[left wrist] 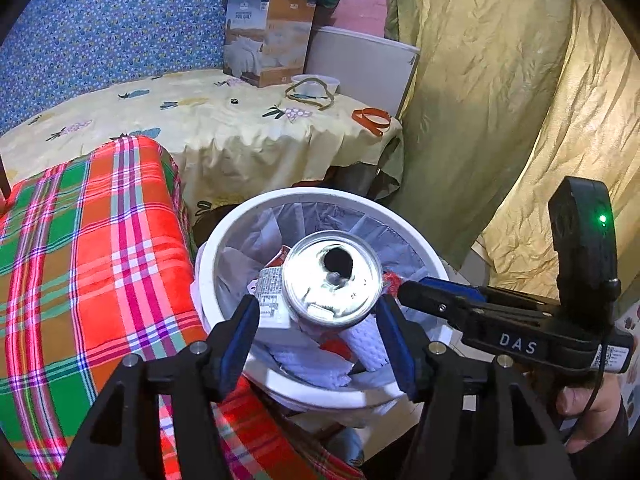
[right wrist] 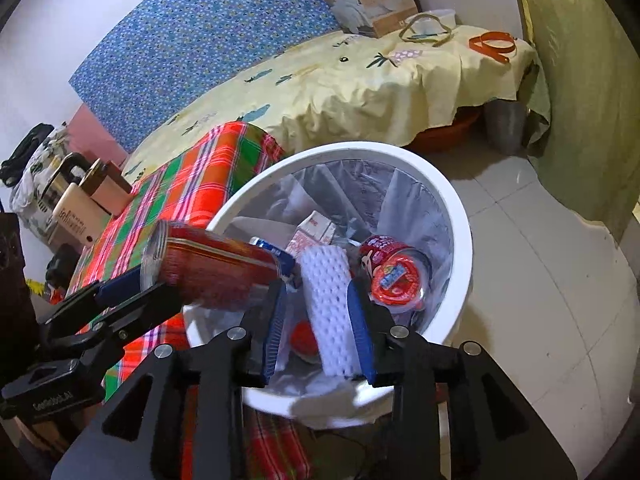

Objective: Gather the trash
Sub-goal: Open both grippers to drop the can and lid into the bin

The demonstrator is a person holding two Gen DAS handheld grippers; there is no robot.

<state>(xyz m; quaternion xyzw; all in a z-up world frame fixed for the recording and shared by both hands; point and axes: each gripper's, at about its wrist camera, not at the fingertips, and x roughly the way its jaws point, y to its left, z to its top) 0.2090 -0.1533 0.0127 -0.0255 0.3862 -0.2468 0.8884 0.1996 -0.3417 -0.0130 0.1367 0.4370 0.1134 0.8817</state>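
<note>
Over the white bin (right wrist: 456, 216), low in the middle of both views, with both tools loaded. Left gripper (left wrist: 318, 332): fingers spread fairly wide, and between them the red drink can (right wrist: 216, 268), silver top with its open mouth facing the left camera. Blurred in the right view and possibly already slipping free, so cannot tell for certain whether clamped or just let go. Right gripper (right wrist: 318, 328): narrowed onto a white dimpled sponge (right wrist: 326, 300), pads pressed to its two long sides, held just above the bin's contents.

Inside the bin, lined with a clear bag: a small white carton (right wrist: 314, 232) toward the centre, a red-labelled plastic tub (right wrist: 394, 276) at right of centre, something orange-red lower down beneath the sponge, too hidden to name. So judging by that pile, well along: several pieces already collected, these two at the point of drop.

Left to do, by the look of it: opening over the bin and letting can and sponge fall. Beyond that, perhaps the items on the yellow tablecloth (left wrist: 224, 128) in the upper part of the frame: an orange strap (left wrist: 372, 118), an olive loop (left wrist: 310, 94), a small white bowl (left wrist: 316, 82). Whether trash or belongings, cannot tell. Plaid blanket (left wrist: 100, 240) at left bare of litter in the part visible.
</note>
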